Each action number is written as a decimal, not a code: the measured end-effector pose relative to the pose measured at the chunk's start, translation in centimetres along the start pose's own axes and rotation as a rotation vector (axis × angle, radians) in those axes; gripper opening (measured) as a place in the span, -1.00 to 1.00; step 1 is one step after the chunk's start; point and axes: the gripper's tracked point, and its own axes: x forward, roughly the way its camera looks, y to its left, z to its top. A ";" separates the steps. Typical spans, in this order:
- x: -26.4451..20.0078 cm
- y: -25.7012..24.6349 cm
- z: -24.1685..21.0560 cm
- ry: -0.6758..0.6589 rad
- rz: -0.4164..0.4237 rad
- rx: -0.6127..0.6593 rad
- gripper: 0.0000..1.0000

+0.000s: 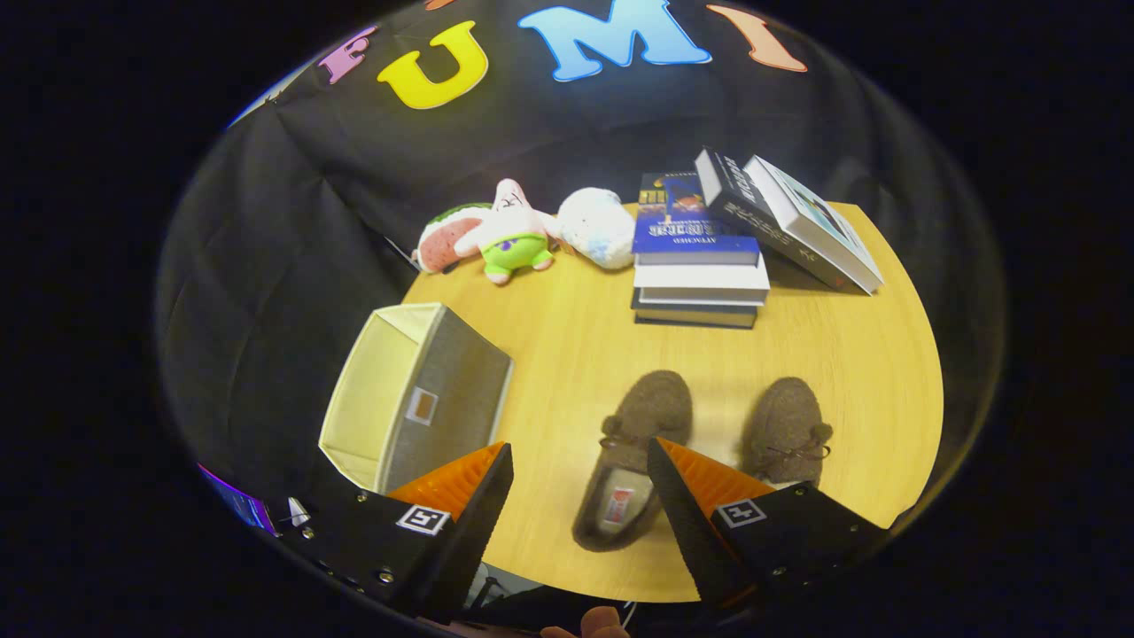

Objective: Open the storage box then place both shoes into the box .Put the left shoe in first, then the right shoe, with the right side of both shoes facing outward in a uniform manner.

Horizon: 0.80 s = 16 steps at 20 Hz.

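My tongs (pixel 580 465) gape wide, holding nothing, above the left fuzzy brown slipper (pixel 631 456); its tongue label is unreadable. The grey fabric storage box (pixel 416 399) sits open.

The tongs (pixel 580 474), spread apart, hide the right shoe's (pixel 787 430) heel and part of the left shoe (pixel 633 443).

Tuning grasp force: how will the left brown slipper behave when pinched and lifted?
The left slipper looks fuzzy and soft, so probably light, and its collar likely squashes. Fabric should grip, not slip. It lies flat, unlikely to roll. The gripper is open above it.
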 end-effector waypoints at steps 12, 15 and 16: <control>5.8 -5.5 -8.2 0.279 -0.085 0.210 0.87; 6.7 -5.7 -8.5 0.312 -0.086 0.215 0.74; 7.0 -5.8 -8.6 0.322 -0.096 0.201 0.68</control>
